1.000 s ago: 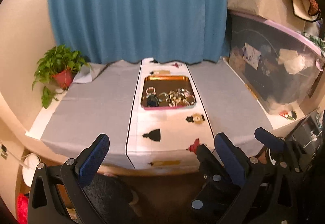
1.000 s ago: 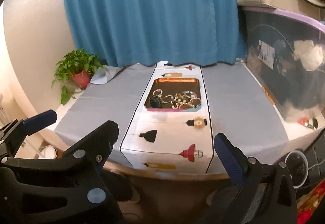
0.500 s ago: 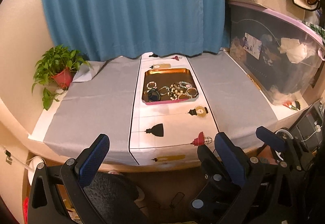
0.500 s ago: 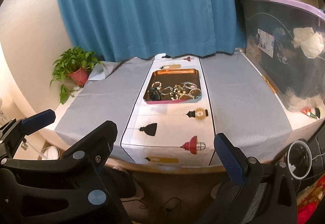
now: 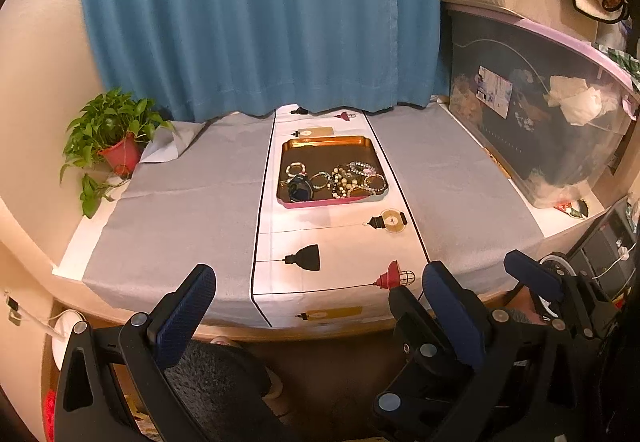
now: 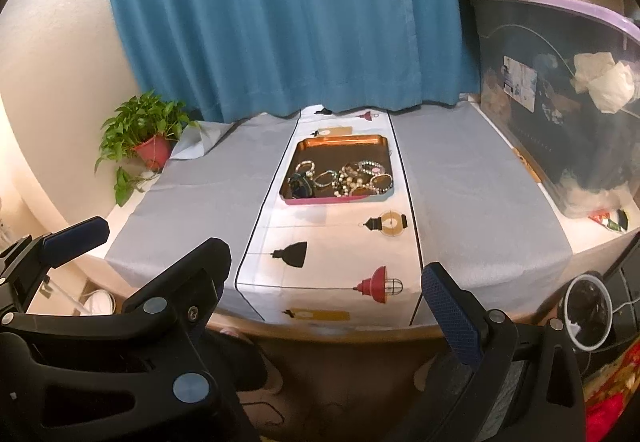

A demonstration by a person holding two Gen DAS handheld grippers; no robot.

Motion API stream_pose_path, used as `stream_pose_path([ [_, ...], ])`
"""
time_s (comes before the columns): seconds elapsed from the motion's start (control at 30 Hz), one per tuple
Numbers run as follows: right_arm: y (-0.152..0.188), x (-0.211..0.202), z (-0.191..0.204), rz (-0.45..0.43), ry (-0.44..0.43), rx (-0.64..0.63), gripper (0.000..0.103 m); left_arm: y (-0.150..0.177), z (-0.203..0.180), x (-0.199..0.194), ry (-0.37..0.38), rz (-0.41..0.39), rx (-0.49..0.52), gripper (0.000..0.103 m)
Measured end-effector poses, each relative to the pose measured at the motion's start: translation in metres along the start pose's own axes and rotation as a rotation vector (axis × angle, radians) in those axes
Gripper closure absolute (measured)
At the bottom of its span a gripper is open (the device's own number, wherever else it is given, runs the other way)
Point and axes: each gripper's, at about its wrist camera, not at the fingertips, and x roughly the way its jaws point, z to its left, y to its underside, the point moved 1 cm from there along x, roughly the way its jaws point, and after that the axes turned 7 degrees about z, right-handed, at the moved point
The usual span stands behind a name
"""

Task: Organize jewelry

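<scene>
Blue curtain hung behind bench. We saw jewelry heaped in near half of gold tray, on lamp-print runner. Our left claw and right claw both released, empty, before bench's near edge.

One table carries one tray, and the tray holds a single tangled heap of jewelry whose bracelets and beads overlap too much for a sure count. One potted plant stands at the left. One clear storage bin sits at the right. Two claws show, the left claw and the right claw.
</scene>
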Motion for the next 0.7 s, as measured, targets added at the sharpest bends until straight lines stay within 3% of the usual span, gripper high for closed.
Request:
stream_pose_path([
  [0.53,0.003,0.002,0.007,0.006,-0.005,-0.008,0.004,0.004,0.008,0.000,-0.006,0.013,-0.014,0.000],
  [0.7,0.012,0.006,0.010,0.002,0.009,-0.002,0.004,0.009,0.007,0.009,0.025,0.036,-0.021,0.001],
])
